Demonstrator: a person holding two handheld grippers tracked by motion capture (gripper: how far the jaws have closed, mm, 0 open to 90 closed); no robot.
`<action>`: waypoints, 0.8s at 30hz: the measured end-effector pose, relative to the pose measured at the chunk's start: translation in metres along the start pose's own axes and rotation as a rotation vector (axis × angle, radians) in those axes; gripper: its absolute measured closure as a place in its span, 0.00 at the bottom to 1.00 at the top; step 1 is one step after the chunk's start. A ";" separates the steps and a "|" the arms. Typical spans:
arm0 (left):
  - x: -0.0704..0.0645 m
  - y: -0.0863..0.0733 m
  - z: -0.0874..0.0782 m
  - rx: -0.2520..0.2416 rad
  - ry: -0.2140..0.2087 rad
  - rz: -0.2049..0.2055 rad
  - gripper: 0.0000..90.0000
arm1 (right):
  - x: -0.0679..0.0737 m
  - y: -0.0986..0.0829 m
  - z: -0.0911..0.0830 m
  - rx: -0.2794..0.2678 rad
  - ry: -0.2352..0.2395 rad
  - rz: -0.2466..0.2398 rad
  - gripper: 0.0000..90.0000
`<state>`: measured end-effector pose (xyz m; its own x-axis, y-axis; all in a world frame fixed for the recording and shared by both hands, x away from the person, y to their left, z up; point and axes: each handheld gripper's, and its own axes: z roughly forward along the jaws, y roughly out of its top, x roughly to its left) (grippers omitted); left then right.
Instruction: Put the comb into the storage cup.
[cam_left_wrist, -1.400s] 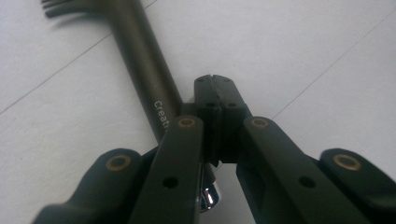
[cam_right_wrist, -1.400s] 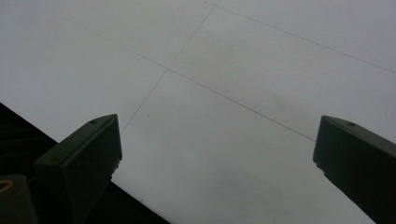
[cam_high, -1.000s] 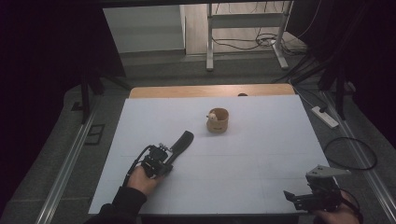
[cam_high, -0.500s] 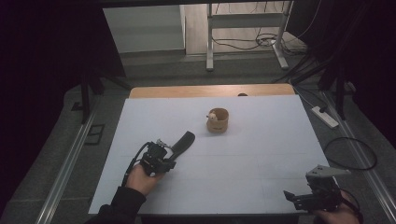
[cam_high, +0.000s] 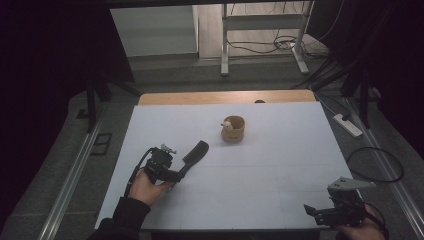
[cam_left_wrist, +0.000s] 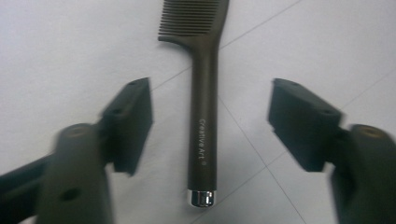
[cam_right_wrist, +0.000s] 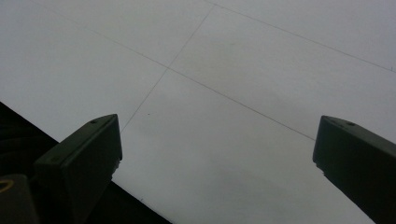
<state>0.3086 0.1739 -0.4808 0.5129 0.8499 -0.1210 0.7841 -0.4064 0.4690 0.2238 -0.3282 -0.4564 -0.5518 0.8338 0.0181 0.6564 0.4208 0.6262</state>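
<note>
High view: left gripper sits low over the left half of the white table, held in the person's left hand. Comb lies flat just ahead of it, toothed end pointing away toward the cup. Cup stands upright near table centre, well apart from the comb, with a small pale thing in it, too small to identify.

Left gripper view: jaws spread wide, 1 each side of the comb handle, neither touching it. Handle runs straight up the gap, about centred. Chrome end cap nearest the camera, teeth at the far end. Comb rests on the table, not lifted. Print on the handle reads "Creative Art".

Right gripper view: jaws also spread wide, nothing between them, just bare table with thin grid lines and the table's near edge at lower left.

High view again: right gripper parked at the near right corner of the table, in the right hand, well apart from comb and cup.
</note>
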 end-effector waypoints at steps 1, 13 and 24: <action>0.001 0.000 0.000 0.007 0.002 -0.004 0.27 | 0.000 0.000 0.000 0.000 0.000 0.000 0.01; 0.007 0.006 0.005 0.040 -0.030 0.009 0.00 | 0.000 0.000 0.000 0.004 0.001 -0.001 0.01; 0.003 0.006 0.020 0.059 -0.018 0.038 0.00 | 0.000 0.000 0.000 0.006 0.001 -0.001 0.01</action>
<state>0.3218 0.1674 -0.4960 0.5483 0.8277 -0.1198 0.7829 -0.4576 0.4216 0.2239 -0.3278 -0.4567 -0.5532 0.8328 0.0180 0.6586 0.4241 0.6216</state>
